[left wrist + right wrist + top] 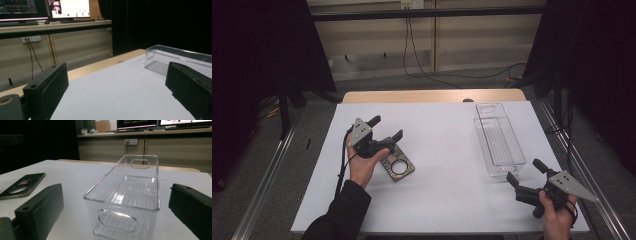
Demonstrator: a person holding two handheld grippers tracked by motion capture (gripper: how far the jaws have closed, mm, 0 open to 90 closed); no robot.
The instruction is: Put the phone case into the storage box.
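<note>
A flat dark plate with a round hole [398, 164] lies on the white table cover, left of centre; in the right gripper view the plate [22, 185] sits at far left. My left gripper [387, 128] is held up just above and beside it, open, with nothing between the jaws. A clear plastic bin [498, 140] stands empty on the right side, long axis running away from me. My right gripper [525, 171] hovers at the bin's near end, open and empty. The bin [127, 192] stands close between its jaws, and the bin [175, 60] appears at right in the left gripper view.
The white cover [442, 150] has bare room in the middle and front. A wooden table edge [432, 96] runs along the back. Metal rails flank the table. Monitors on a desk [50, 12] stand beyond.
</note>
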